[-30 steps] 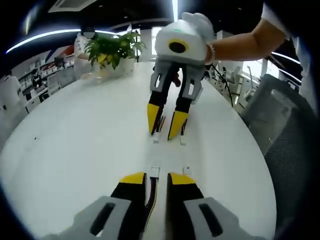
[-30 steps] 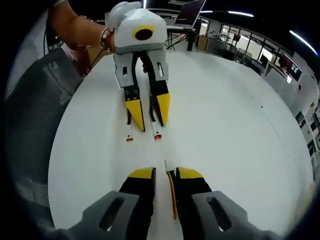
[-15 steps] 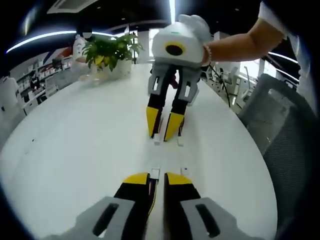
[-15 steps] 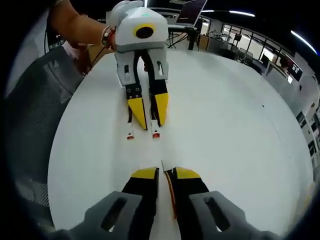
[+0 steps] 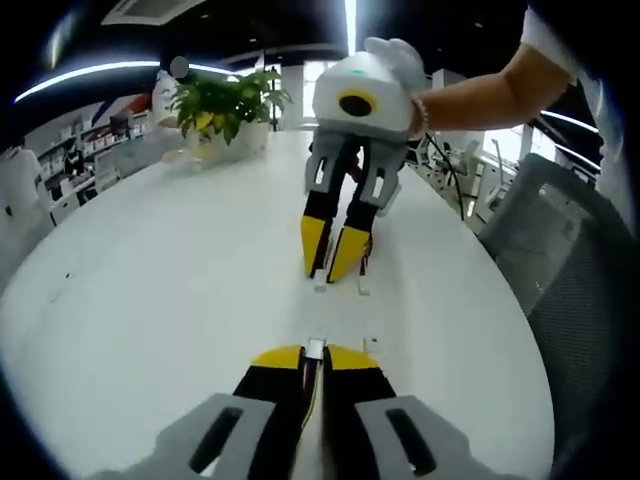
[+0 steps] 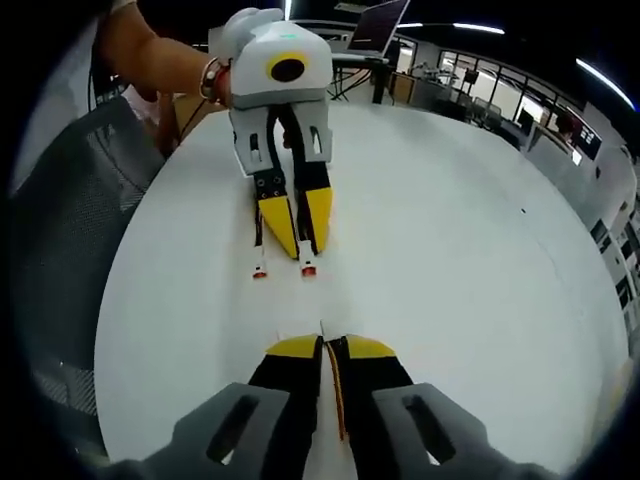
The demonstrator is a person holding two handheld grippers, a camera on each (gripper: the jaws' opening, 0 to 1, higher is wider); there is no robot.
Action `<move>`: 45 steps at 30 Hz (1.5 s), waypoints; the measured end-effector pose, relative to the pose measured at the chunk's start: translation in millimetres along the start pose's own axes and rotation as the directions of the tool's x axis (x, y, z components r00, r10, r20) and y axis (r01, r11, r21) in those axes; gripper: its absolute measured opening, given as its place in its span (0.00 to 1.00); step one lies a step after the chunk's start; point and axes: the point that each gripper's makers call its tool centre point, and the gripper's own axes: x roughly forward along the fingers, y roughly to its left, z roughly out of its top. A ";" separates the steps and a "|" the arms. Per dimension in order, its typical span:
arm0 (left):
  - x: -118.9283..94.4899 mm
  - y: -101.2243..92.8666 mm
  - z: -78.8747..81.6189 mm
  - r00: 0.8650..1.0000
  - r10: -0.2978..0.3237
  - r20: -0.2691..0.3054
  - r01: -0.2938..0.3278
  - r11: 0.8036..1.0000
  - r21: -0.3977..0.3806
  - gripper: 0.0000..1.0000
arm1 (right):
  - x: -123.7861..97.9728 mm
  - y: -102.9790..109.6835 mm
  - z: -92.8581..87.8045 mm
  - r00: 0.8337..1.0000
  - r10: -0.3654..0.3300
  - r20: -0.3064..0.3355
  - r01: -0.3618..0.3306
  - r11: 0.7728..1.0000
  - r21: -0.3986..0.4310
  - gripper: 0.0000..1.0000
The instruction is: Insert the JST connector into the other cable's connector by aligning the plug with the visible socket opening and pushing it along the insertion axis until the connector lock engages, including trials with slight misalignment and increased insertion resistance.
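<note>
1. Connectors: two small white connectors lie on the white table [image 5: 150, 300]. In the left gripper view, one connector [image 5: 316, 347] sits at the tips of that view's own jaws. A second connector [image 5: 321, 287] lies just in front of the opposite gripper's jaws. A further small white piece lies beside each; what these are cannot be told.
2. Cables: a thin cable [image 6: 337, 400] runs back between the right gripper's jaws in the right gripper view. In the same view, two small red-tipped connector ends [image 6: 307, 269] rest on the table just below the left gripper's tips.
3. Left gripper [image 5: 313, 356]: jaws drawn nearly together, apparently clenched on the connector at their tips.
4. Right gripper [image 6: 322, 347]: jaws drawn nearly together around the thin cable. Whether they pinch the connector body itself cannot be told.
5. Position: the grippers face each other tip to tip, near but apart, low over the table. The connectors are not yet mated.
6. Procedure, as a judgement: bring plug and socket opening onto one line before closing the gap. Keep both level with the table. Push straight along that line. If resistance rises, back off and re-align rather than force it.
7. Surroundings: a potted plant [image 5: 222, 100] stands at the table's far end. A mesh chair [image 6: 55, 250] stands beside the table.
</note>
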 end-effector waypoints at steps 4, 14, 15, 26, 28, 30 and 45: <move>0.2 0.1 0.3 1.000 0.009 0.003 -0.009 1.000 -0.003 0.01 | -0.6 -0.8 -1.0 1.000 -0.011 0.015 0.010 0.999 0.038 0.05; 1.0 2.5 0.3 1.000 0.025 0.013 -0.025 0.999 -0.021 0.01 | -2.3 -2.1 -2.7 0.995 -0.052 0.089 0.044 0.995 0.085 0.04; 1.1 2.9 0.3 1.000 0.027 0.015 -0.026 0.999 -0.028 0.01 | -2.7 -2.0 -3.2 0.993 -0.058 0.104 0.049 0.995 0.086 0.04; 1.7 4.0 0.3 0.999 0.053 0.002 -0.053 0.998 -0.043 0.01 | -1.3 -6.4 -0.7 0.981 -0.135 0.141 0.117 0.985 0.130 0.04; 0.5 4.0 -0.7 0.998 0.055 -0.010 -0.055 0.998 -0.038 0.01 | -1.3 -5.2 -0.6 0.982 -0.133 0.136 0.115 0.985 0.130 0.04; -0.1 2.7 -1.4 0.999 0.048 -0.014 -0.049 0.998 -0.042 0.01 | -1.9 -3.7 -0.2 0.982 -0.131 0.133 0.115 0.986 0.120 0.04; -13.4 -0.4 7.5 0.998 0.064 -0.014 -0.064 0.998 -0.005 0.01 | -12.3 4.8 11.2 0.984 -0.122 0.131 0.110 0.990 0.091 0.04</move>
